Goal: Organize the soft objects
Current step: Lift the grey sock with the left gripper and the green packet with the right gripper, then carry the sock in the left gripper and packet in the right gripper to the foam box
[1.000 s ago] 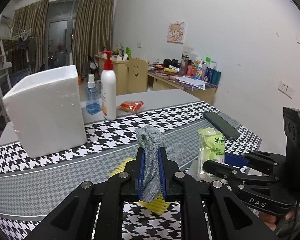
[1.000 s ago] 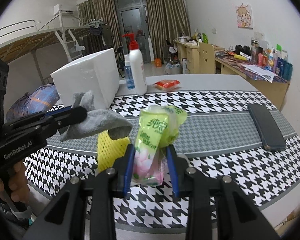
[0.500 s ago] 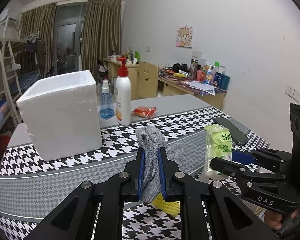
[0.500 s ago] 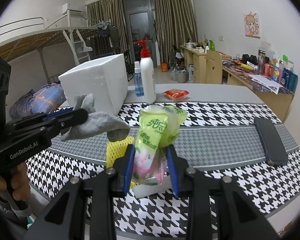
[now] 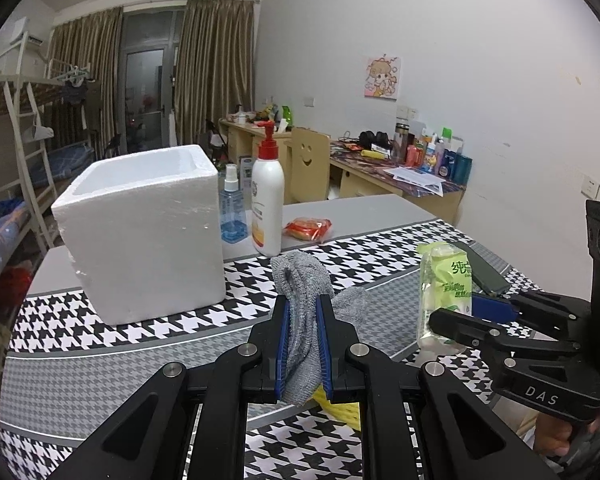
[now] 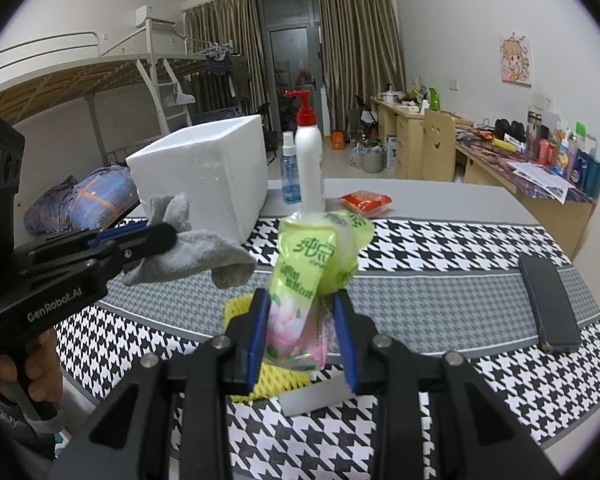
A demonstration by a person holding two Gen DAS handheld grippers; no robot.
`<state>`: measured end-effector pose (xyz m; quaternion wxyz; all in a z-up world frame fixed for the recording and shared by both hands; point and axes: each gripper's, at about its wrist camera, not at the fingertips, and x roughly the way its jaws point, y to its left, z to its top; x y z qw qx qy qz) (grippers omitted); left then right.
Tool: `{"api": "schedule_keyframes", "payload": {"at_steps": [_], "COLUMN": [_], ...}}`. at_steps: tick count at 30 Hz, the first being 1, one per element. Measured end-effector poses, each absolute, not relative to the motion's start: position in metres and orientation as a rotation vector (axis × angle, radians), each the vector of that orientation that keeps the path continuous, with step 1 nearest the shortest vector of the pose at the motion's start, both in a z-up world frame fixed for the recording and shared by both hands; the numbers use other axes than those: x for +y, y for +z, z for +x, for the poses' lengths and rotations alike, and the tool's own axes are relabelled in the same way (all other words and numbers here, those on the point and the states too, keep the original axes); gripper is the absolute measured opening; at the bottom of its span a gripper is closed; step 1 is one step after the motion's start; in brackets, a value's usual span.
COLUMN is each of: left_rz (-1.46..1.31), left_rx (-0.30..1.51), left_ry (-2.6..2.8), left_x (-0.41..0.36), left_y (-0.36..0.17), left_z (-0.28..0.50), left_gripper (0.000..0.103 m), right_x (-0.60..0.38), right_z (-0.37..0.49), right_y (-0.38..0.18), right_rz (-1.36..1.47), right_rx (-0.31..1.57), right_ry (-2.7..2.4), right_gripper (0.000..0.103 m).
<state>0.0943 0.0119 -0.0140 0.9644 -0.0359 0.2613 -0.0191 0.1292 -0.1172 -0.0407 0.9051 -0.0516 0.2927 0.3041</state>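
Observation:
My left gripper (image 5: pixel 303 312) is shut on a grey sock (image 5: pixel 302 280) and holds it above the houndstooth table; the sock also hangs from it in the right wrist view (image 6: pixel 204 248). My right gripper (image 6: pixel 302 312) is shut on a green tissue pack (image 6: pixel 314 264), held upright above the table; the pack also shows in the left wrist view (image 5: pixel 444 284). A white open-topped foam box (image 5: pixel 144 232) stands ahead at the left, also in the right wrist view (image 6: pixel 208 176). A yellow foam net (image 6: pixel 276 380) lies on the table under both grippers.
A white pump bottle (image 5: pixel 267 208), a blue spray bottle (image 5: pixel 232 212) and a red snack packet (image 5: pixel 308 228) stand behind the box. A dark phone (image 6: pixel 548 304) lies at the right. A small white block (image 6: pixel 320 396) lies beside the yellow net.
Both grippers have risen with the sock and the tissue pack and drawn nearer the foam box, which now looks larger. The grips have not changed.

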Motion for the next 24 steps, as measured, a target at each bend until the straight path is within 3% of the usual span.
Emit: {"api": "schedule_keyframes", "payload": {"at_steps": [24], "left_rz": [-0.056], "left_rx": [0.489], "left_ry": [0.005], "left_x": [0.031], "left_y": [0.004], "left_z": [0.097], "left_gripper": [0.011], "right_x": [-0.100], "right_z": [0.133], "right_y": [-0.027], "right_rz": [-0.132], "right_rx": [0.571], "right_ry": [0.663], "right_gripper": [0.037]}}
